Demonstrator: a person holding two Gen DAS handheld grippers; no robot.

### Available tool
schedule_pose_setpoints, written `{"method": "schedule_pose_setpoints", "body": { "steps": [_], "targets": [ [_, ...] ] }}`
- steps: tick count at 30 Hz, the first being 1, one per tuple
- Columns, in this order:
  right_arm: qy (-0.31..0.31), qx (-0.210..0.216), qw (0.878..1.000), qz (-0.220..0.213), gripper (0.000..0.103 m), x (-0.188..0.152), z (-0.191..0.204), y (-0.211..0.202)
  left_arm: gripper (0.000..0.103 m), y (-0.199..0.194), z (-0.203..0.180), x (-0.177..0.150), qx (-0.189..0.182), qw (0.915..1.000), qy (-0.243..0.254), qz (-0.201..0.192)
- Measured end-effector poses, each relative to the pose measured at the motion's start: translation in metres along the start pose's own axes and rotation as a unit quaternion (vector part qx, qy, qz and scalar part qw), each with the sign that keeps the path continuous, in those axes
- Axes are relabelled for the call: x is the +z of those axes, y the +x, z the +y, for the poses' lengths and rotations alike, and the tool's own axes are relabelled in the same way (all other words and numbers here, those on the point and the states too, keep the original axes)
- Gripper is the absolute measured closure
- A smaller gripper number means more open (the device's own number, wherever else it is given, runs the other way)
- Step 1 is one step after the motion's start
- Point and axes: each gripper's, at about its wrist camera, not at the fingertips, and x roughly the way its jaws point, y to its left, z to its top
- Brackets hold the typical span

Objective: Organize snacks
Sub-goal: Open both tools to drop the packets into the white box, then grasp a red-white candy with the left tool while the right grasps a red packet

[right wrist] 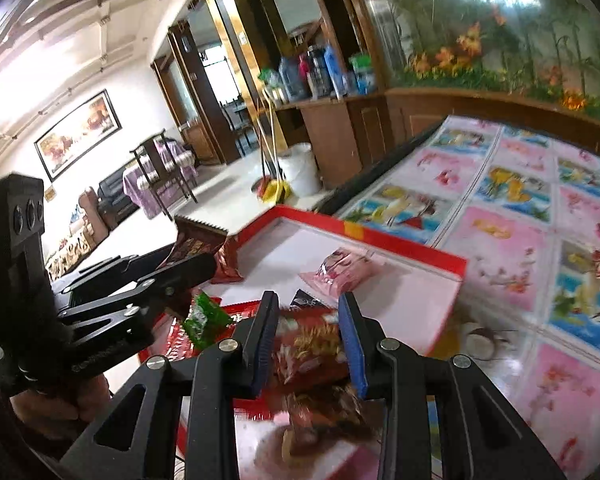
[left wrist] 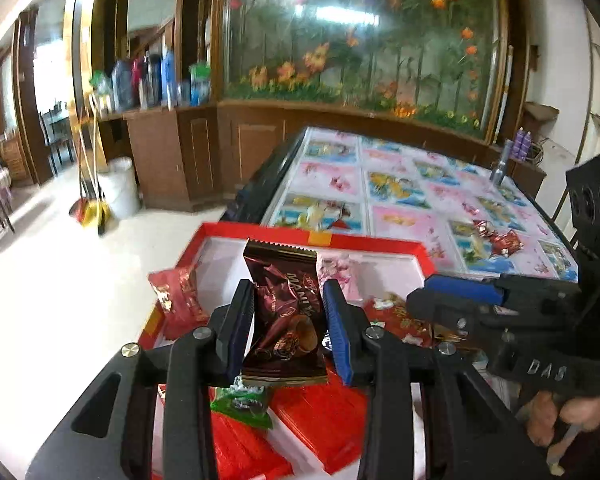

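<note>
My left gripper (left wrist: 288,292) is shut on a dark brown chocolate packet (left wrist: 286,316) and holds it above the red-rimmed white tray (left wrist: 340,240). The same packet shows in the right wrist view (right wrist: 198,242), held by the left gripper (right wrist: 204,264). My right gripper (right wrist: 309,304) is shut on a red and gold snack packet (right wrist: 314,350), low over the tray (right wrist: 400,246). In the left wrist view the right gripper (left wrist: 424,292) comes in from the right over a red packet (left wrist: 400,316). A pink packet (right wrist: 346,270), a green candy (right wrist: 202,320) and a red packet (left wrist: 178,298) lie in the tray.
The tray sits at the near left edge of a table with a floral cover (right wrist: 512,256). Loose red sweets (left wrist: 500,240) lie on the table further right, and a metal bottle (left wrist: 500,164) stands at its far side. A wooden cabinet (left wrist: 188,156) and a white bucket (left wrist: 120,188) stand beyond the floor.
</note>
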Motion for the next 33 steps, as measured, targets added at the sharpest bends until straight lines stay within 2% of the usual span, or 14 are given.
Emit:
{"method": "schedule_pose_setpoints", "body": {
  "steps": [3, 5, 7, 9, 11, 13, 15, 19, 21, 23, 26, 30, 31, 33],
  "targets": [
    [0.044, 0.026, 0.998, 0.019, 0.073, 0.002, -0.009, 0.015, 0.070, 0.012, 0.002, 0.000, -0.005, 0.9998, 0.004, 0.020],
    [0.060, 0.037, 0.997, 0.008, 0.070, 0.004, -0.016, 0.008, 0.070, 0.014, -0.002, -0.001, -0.008, 0.9994, 0.017, 0.030],
    [0.061, 0.027, 0.998, -0.010, 0.070, 0.008, -0.024, -0.004, 0.069, 0.013, -0.003, 0.000, -0.003, 0.9993, 0.022, 0.031],
    [0.058, 0.003, 0.998, -0.025, 0.067, 0.010, -0.037, -0.021, 0.064, 0.012, -0.004, 0.001, 0.004, 0.9992, 0.026, 0.030],
    [0.054, -0.031, 0.997, -0.036, 0.062, 0.009, -0.055, -0.038, 0.044, 0.006, -0.004, 0.001, 0.013, 0.9994, 0.025, 0.021],
    [0.061, -0.076, 0.994, -0.043, 0.052, 0.004, -0.082, -0.054, 0.042, -0.002, -0.008, 0.001, 0.022, 0.9991, 0.037, 0.007],
    [0.088, -0.117, 0.988, -0.041, 0.049, -0.005, -0.119, -0.070, 0.041, -0.007, -0.013, 0.002, 0.030, 0.9983, 0.051, -0.002],
    [0.178, -0.187, 0.965, -0.037, 0.049, -0.026, -0.203, -0.105, 0.035, -0.017, -0.033, 0.011, 0.013, 0.9968, 0.077, -0.017],
    [0.209, -0.202, 0.956, -0.030, 0.049, -0.033, -0.234, -0.111, 0.031, -0.020, -0.046, 0.017, -0.002, 0.9956, 0.090, -0.024],
    [0.253, -0.197, 0.947, -0.023, 0.049, -0.036, -0.263, -0.114, 0.029, -0.021, -0.063, 0.022, -0.015, 0.9937, 0.108, -0.026],
    [0.326, -0.159, 0.932, -0.028, 0.049, -0.035, -0.295, -0.107, 0.029, -0.021, -0.086, 0.025, -0.030, 0.9903, 0.133, -0.026],
    [0.412, -0.122, 0.903, -0.029, 0.049, -0.030, -0.327, -0.083, 0.029, -0.022, -0.104, 0.029, -0.037, 0.9872, 0.154, -0.017],
    [0.432, -0.116, 0.894, -0.021, 0.050, -0.028, -0.335, -0.073, 0.029, -0.022, -0.107, 0.031, -0.036, 0.9866, 0.159, -0.013],
    [0.442, -0.127, 0.887, -0.039, 0.051, -0.024, -0.343, -0.069, 0.029, -0.023, -0.111, 0.035, -0.031, 0.9859, 0.164, -0.013]
  ]
}}
